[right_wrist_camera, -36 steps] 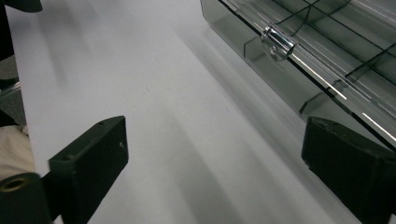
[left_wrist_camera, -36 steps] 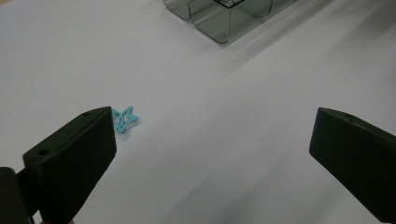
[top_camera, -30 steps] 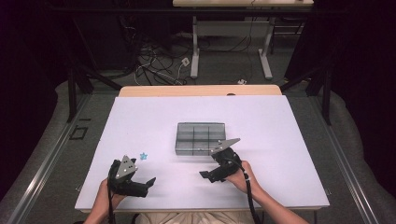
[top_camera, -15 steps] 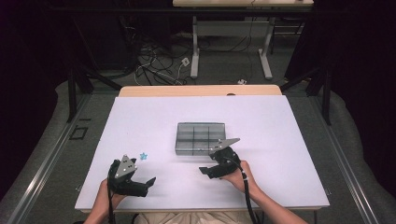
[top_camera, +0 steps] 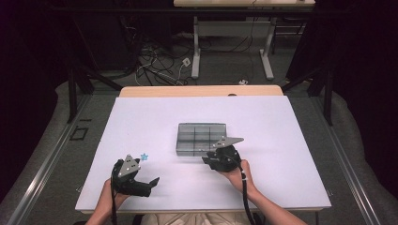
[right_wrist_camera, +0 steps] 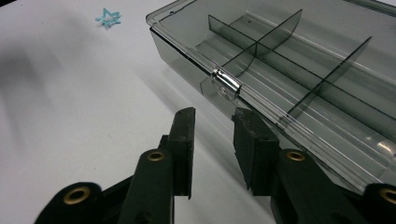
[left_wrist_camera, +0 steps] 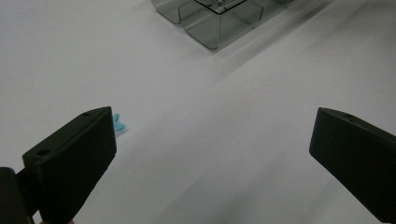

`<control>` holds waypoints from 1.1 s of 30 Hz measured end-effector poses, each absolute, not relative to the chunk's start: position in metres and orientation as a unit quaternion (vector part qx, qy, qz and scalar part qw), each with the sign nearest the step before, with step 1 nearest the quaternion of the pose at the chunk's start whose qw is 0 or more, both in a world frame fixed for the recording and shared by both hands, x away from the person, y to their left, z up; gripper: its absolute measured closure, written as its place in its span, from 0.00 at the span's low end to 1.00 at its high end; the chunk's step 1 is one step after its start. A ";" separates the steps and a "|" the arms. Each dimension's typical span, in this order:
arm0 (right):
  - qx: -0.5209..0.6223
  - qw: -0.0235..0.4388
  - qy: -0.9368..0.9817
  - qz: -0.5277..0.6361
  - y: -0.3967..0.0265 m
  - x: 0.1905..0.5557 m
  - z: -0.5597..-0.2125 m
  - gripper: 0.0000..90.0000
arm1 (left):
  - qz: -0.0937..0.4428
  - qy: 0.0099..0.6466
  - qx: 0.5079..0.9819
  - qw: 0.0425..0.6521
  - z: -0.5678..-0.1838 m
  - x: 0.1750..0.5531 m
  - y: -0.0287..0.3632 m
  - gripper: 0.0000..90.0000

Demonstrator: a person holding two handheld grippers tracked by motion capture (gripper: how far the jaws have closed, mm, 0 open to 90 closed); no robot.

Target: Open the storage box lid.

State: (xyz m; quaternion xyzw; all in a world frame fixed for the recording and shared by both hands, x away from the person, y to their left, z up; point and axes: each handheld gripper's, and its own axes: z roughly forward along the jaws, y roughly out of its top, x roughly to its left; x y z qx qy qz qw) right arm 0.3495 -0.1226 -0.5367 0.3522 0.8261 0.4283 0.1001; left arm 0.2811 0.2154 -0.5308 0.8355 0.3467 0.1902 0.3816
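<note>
Two claws sit low over the white counter (top_camera: 141, 122): the left claw (top_camera: 149, 183) is spread wide and empty, with a small blue star-shaped piece (top_camera: 144, 157) lying just beyond it. The right claw (right_wrist_camera: 212, 119), jaws narrowly parted and gripping nothing, faces the metal latch (right_wrist_camera: 226, 85) of a smoked clear compartment box (top_camera: 202, 138) at mid-counter.

I am seeing cables (top_camera: 155, 63) lying tangled on the floor (top_camera: 225, 65) beyond the counter (top_camera: 281, 140), beside desk legs (top_camera: 195, 51).
</note>
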 end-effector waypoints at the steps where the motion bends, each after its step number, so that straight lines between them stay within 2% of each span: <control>1: 0.355 0.103 0.824 0.429 -0.123 0.350 -0.537 0.80 | 0.189 0.347 0.836 0.380 -0.531 0.281 0.216 0.00; 5: 0.356 0.101 0.828 0.420 -0.125 0.351 -0.538 0.85 | 0.192 0.345 0.836 0.381 -0.530 0.281 0.217 0.00; 14: 0.360 0.111 0.823 0.425 -0.124 0.352 -0.541 0.87 | 0.194 0.345 0.836 0.381 -0.530 0.280 0.216 0.00; 27: 0.369 0.129 0.813 0.433 -0.121 0.353 -0.546 0.95 | 0.184 0.338 0.840 0.381 -0.531 0.283 0.210 0.01; 33: 0.359 0.133 0.816 0.433 -0.119 0.353 -0.548 0.96 | 0.187 0.355 0.836 0.374 -0.532 0.287 0.214 0.01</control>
